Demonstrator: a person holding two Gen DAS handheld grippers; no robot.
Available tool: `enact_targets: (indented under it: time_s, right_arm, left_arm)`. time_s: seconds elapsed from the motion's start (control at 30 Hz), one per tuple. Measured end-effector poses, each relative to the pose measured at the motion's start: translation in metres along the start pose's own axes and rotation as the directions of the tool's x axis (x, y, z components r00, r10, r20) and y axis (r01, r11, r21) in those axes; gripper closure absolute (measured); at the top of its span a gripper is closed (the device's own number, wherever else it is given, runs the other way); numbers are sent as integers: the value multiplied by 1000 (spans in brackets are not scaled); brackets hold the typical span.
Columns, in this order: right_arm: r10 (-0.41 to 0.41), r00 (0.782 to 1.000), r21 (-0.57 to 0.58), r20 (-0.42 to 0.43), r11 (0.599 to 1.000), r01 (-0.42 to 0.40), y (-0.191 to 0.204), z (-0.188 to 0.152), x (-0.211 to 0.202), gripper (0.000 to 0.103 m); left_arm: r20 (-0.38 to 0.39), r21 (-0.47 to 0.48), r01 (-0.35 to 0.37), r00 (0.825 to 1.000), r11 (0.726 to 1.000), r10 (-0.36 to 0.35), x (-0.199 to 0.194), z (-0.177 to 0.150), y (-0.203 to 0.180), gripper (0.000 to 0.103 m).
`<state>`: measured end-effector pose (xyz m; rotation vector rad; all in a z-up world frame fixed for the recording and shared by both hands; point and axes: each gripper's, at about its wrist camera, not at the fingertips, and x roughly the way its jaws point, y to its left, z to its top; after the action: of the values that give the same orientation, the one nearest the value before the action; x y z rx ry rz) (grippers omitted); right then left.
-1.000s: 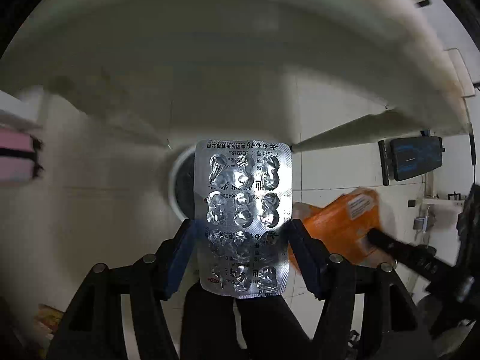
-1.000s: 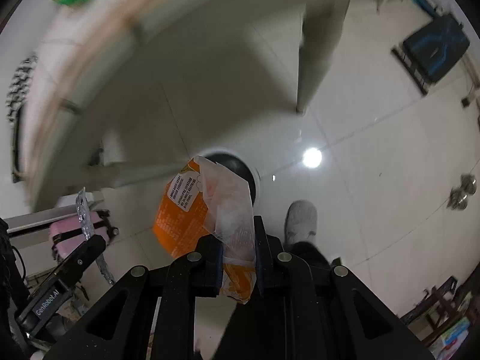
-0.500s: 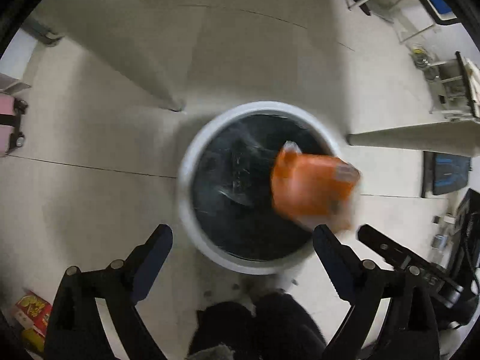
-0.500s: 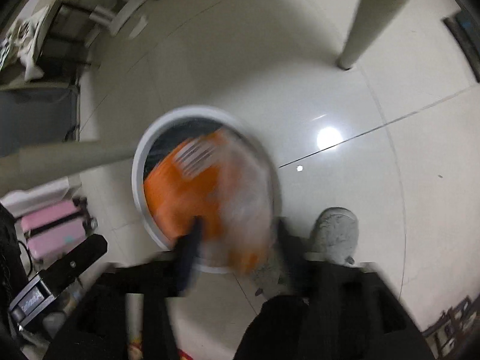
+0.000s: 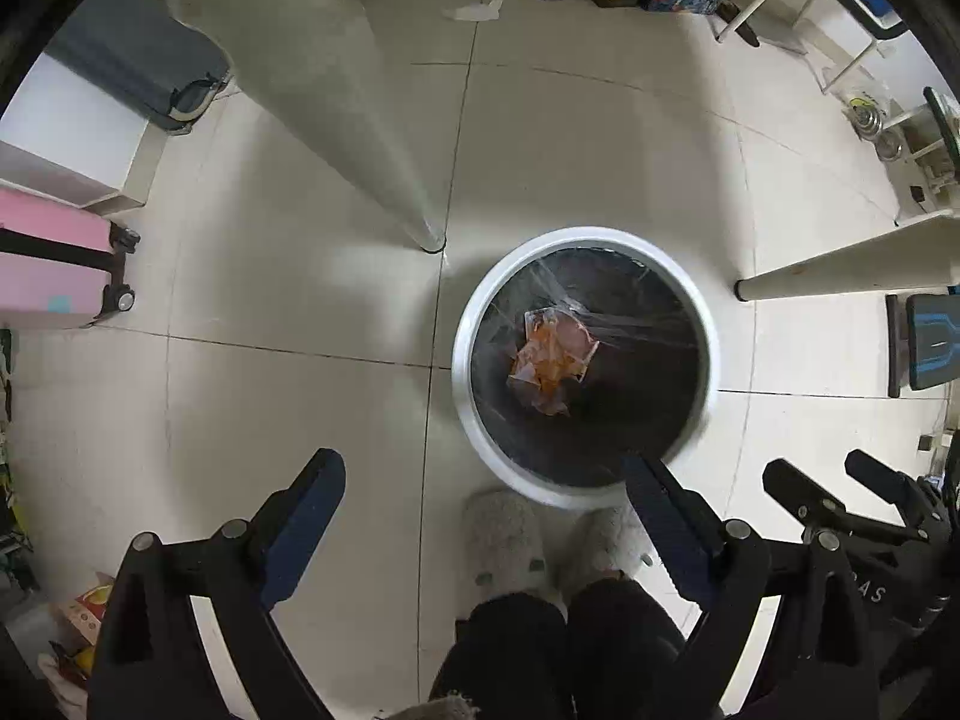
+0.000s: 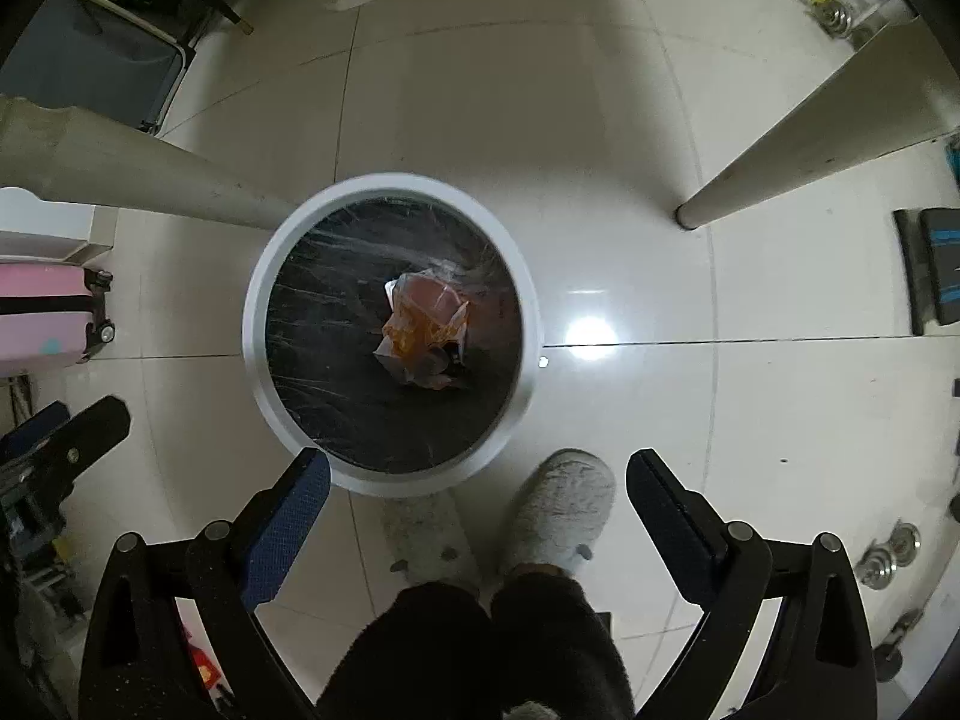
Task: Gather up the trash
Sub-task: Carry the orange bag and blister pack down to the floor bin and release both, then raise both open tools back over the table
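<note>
A round bin with a white rim (image 5: pixel 462 360) (image 6: pixel 252 324) and a black liner stands on the tiled floor below both grippers. A crumpled orange wrapper (image 5: pixel 549 360) (image 6: pixel 426 330) lies at its bottom. The silver blister pack cannot be made out in the bin. My left gripper (image 5: pixel 480 465) points straight down, open and empty, with the bin just beyond its right finger. My right gripper (image 6: pixel 478 462) also points down over the bin's near edge; its jaws are opening and nothing is between them. Each gripper shows at the edge of the other's view.
A person's grey slippers (image 6: pixel 564 504) and dark trouser legs stand right at the bin. Table legs (image 5: pixel 384 168) (image 6: pixel 780 162) rise on either side. A pink suitcase (image 5: pixel 54 264) stands at the left. Boxes and chair frames line the far wall, and small weights (image 6: pixel 882 552) lie at the right.
The left gripper let go of the blister pack and the right one released the orange wrapper, which fell into the bin. Both grippers sank, tilted towards the floor and spread wide.
</note>
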<state>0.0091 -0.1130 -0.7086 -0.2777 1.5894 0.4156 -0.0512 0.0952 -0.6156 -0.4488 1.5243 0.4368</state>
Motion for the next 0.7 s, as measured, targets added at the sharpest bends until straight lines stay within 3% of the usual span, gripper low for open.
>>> enact_targets:
  time_s: [0.23, 0.7]
  right_arm:
    - [-23, 998, -22, 55, 999, 24, 8, -11, -81, 3]
    - [21, 993, -65, 116, 998, -13, 34, -55, -295, 3]
  left_arm:
    - [22, -10, 16, 1000, 1000, -16, -65, -8, -5, 7]
    - [65, 20, 44, 997, 999, -45, -236, -43, 3, 7]
